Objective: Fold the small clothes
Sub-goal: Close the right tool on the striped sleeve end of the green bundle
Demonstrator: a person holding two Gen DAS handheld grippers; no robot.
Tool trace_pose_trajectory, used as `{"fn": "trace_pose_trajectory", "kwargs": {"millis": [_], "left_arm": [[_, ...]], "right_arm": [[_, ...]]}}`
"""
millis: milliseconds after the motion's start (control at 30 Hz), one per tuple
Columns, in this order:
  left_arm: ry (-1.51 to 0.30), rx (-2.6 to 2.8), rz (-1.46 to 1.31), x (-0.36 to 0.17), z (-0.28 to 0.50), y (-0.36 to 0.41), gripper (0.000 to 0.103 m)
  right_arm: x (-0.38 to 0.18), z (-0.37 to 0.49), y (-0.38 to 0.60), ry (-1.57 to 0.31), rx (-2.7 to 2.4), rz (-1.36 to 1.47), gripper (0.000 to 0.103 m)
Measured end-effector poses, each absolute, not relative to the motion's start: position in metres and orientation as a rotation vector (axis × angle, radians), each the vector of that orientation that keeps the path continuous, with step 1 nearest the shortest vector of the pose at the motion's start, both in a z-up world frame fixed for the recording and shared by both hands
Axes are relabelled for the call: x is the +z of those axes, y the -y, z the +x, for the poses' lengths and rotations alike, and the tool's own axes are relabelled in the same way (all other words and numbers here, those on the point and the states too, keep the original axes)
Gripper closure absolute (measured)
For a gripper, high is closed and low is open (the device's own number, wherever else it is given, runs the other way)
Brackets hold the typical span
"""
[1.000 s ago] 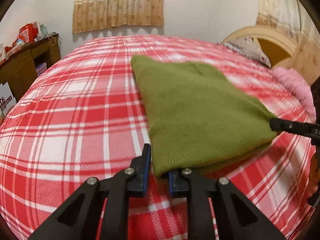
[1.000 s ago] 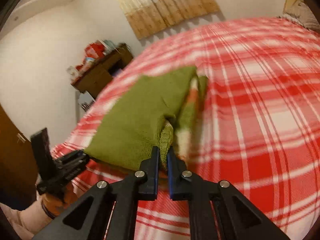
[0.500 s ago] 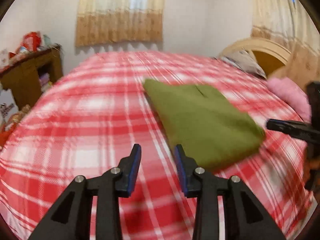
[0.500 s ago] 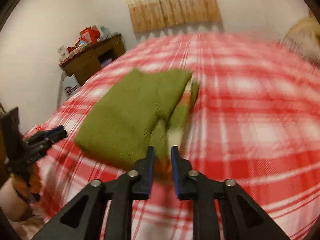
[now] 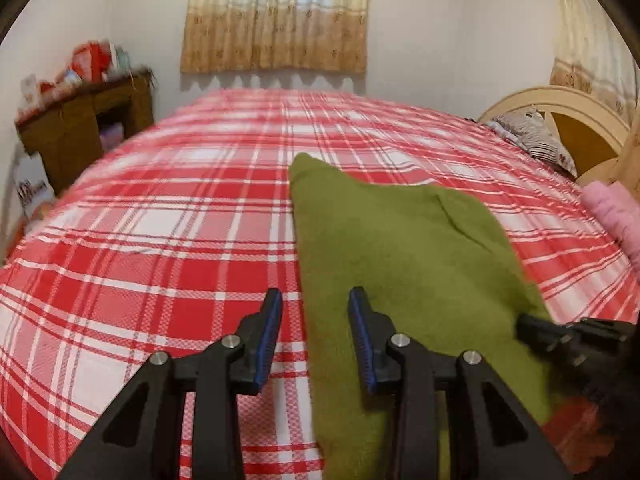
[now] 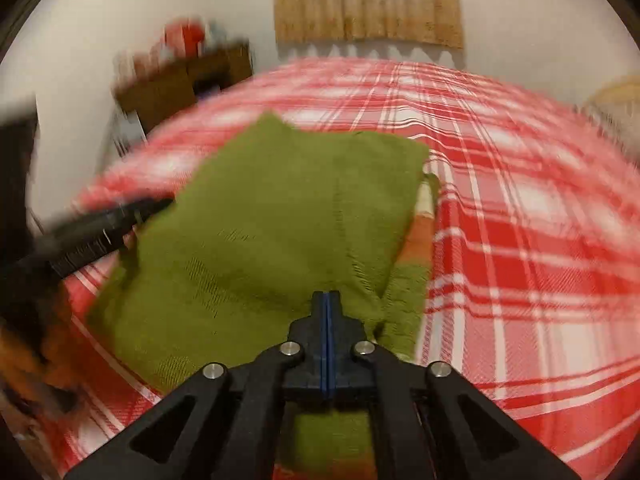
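A folded green knit sweater lies flat on the red plaid bedspread. My left gripper stands open at the sweater's near left edge. That edge runs between its blue pads and neither pad presses on it. My right gripper is shut, pads flush together, its tip over the sweater's near right part; no cloth shows between the pads. An orange and white striped layer peeks out under the sweater's right side. Each gripper shows in the other's view: the right, the left blurred.
A wooden desk with red packages stands left of the bed. A curved headboard, a patterned pillow and a pink bundle are at the right. A curtain hangs on the far wall.
Both grippers let go of the sweater's near corners and drew back. The left stayed open and now straddles the left edge. The right has shut empty over the sweater.
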State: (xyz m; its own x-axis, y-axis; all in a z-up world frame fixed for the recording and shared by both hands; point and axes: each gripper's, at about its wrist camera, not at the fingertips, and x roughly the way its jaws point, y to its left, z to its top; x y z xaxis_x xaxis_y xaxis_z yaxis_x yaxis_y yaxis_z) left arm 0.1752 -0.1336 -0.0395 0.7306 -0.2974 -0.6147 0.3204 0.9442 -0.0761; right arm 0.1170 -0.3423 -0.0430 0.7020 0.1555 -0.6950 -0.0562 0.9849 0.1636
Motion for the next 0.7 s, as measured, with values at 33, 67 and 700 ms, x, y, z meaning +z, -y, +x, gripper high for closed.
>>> {"fn": "trace_pose_trajectory", "kwargs": {"millis": [33, 67, 700], "left_arm": [[-0.663, -0.333, 0.054, -0.039, 0.172, 0.136, 0.065], [-0.66, -0.322, 0.075, -0.038, 0.171, 0.14, 0.066], [-0.64, -0.243, 0.172, -0.038, 0.172, 0.15, 0.066]], "right_arm": [[-0.046, 0.114, 0.356, -0.773, 0.136, 0.234, 0.103], [-0.049, 0.113, 0.363, -0.764, 0.146, 0.298, 0.103], [0.0, 0.099, 0.328, -0.647, -0.012, 0.183, 0.101]]}}
